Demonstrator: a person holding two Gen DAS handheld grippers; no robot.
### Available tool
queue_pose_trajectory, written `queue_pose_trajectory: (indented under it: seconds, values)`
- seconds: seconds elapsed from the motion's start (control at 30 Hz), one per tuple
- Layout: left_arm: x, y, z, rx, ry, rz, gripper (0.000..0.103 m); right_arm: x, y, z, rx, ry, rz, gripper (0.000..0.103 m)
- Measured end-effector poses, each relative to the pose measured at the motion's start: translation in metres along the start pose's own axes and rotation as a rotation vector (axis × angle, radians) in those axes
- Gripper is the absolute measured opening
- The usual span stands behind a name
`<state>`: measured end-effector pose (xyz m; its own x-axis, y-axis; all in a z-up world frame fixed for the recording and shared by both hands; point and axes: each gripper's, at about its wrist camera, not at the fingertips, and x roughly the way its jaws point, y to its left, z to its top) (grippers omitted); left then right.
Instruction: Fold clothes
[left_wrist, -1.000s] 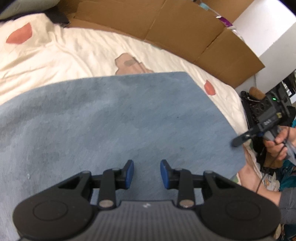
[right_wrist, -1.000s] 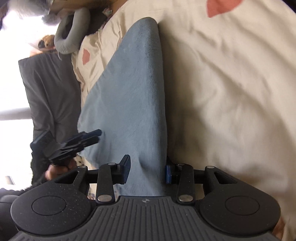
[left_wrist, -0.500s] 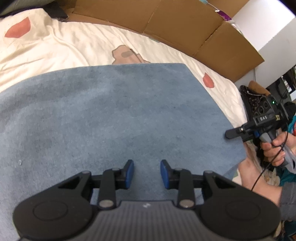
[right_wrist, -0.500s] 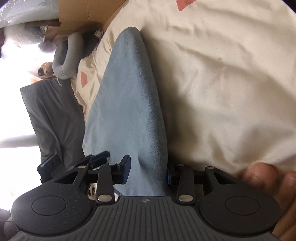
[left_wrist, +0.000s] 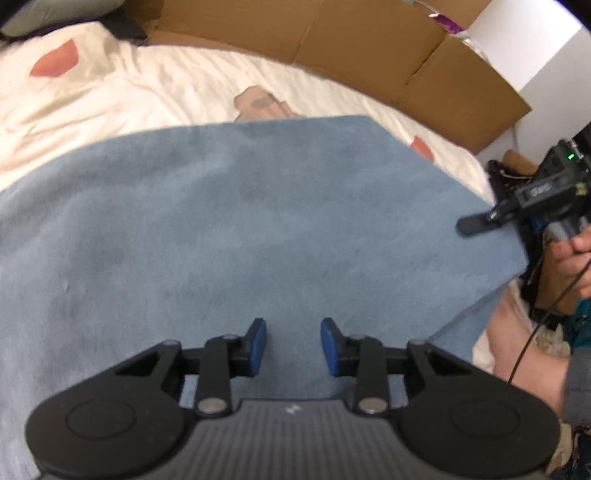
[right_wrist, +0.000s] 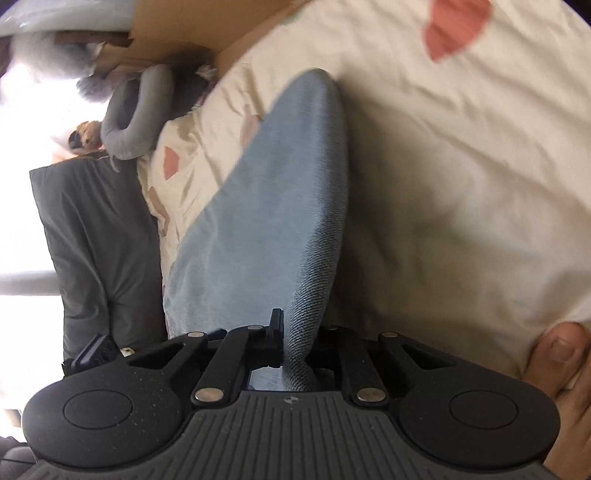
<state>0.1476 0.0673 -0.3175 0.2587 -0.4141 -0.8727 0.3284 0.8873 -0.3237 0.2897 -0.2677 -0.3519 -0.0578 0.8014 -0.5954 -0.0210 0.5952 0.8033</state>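
Observation:
A blue fleece garment lies spread flat on a cream bedsheet. My left gripper hovers over its near part, open, with nothing between its blue pads. In the left wrist view the right gripper sits at the garment's right edge, held by a hand. In the right wrist view my right gripper is turned on its side and shut on the edge of the blue garment, which runs away from the jaws.
Brown cardboard lines the bed's far side. A grey neck pillow and a dark grey cover lie beyond the bed's end. A toe shows at the right wrist view's lower right.
The right gripper has closed from open onto the garment's edge. The left gripper has stayed open and drifted only a little over the cloth.

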Motion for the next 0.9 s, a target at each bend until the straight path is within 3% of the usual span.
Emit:
queue_pose_trajectory:
  seconds: [0.03,0.37,0.53,0.77,0.9]
  values:
    - [0.003,0.0,-0.002,0.0,0.013,0.002,0.018,-0.001,0.003,0.0,-0.01,-0.003,-0.002,0.006]
    - [0.012,-0.004,-0.016,0.013,0.073,0.003,0.012,-0.004,0.012,-0.001,-0.034,-0.009,-0.013,0.006]
    - [0.009,-0.011,-0.018,0.027,0.12,-0.036,0.003,-0.003,0.011,0.0,-0.035,-0.005,-0.017,0.006]
    - [0.003,-0.021,-0.016,0.043,0.167,-0.095,0.003,-0.002,0.01,-0.002,-0.038,-0.006,-0.026,0.006]
    - [0.0,-0.026,-0.015,0.052,0.193,-0.127,0.008,-0.003,0.009,-0.001,-0.032,-0.007,-0.026,0.006]
